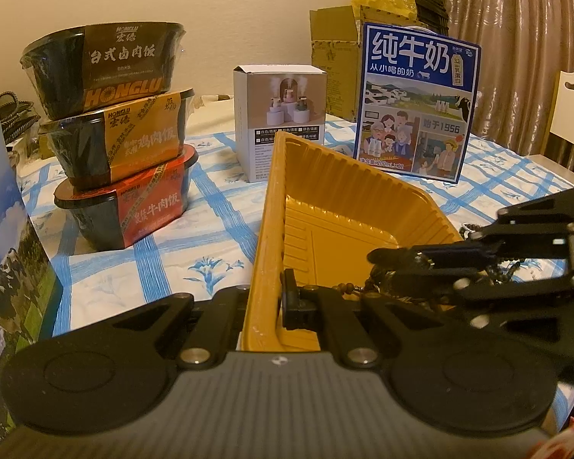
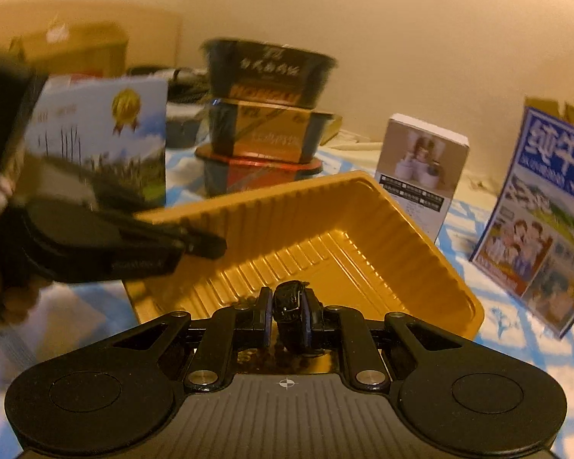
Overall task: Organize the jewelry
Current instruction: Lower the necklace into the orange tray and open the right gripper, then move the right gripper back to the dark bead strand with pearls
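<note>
A yellow ribbed plastic tray (image 1: 325, 206) stands tilted on the blue-checked tablecloth. My left gripper (image 1: 266, 298) is shut on the tray's near rim, with the wall pinched between its fingers; the right wrist view shows it (image 2: 210, 246) clamped on the tray's (image 2: 325, 229) left edge. My right gripper (image 2: 287, 306) is shut on a glossy black strap (image 2: 289, 298) and hovers over the tray's near corner. From the left wrist view it (image 1: 379, 264) reaches in from the right above the tray floor. A string of brown beads (image 1: 344, 288) hangs around its fingers.
Three stacked instant rice bowls (image 1: 114, 134) stand at the left, a white box (image 1: 279, 130) behind the tray, and a blue milk carton (image 1: 417, 103) at the back right. A blue printed box (image 1: 4, 237) is close on the left, and a white chair (image 1: 570, 107) at the table's far right.
</note>
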### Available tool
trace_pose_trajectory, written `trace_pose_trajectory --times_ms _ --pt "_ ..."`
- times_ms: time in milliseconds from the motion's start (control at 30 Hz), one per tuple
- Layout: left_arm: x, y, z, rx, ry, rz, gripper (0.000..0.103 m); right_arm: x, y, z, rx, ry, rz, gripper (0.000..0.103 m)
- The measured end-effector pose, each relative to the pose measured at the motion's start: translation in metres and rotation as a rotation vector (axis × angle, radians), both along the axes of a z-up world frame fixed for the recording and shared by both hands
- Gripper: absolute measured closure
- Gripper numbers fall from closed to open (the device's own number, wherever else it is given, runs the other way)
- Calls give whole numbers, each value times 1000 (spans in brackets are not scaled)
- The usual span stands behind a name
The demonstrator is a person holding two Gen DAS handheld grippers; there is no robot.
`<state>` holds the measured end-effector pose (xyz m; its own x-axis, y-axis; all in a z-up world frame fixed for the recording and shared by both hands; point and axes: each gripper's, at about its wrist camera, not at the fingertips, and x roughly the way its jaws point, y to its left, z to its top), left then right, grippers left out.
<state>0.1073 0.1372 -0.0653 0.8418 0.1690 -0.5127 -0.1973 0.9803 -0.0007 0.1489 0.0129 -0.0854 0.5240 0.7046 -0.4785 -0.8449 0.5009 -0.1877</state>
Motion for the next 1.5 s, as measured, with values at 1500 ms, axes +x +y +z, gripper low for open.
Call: trace_pose_trajectory --times_ms 1500 --pt "2 5 -2 -9 12 10 100 2 -148 8 394 391 -439 53"
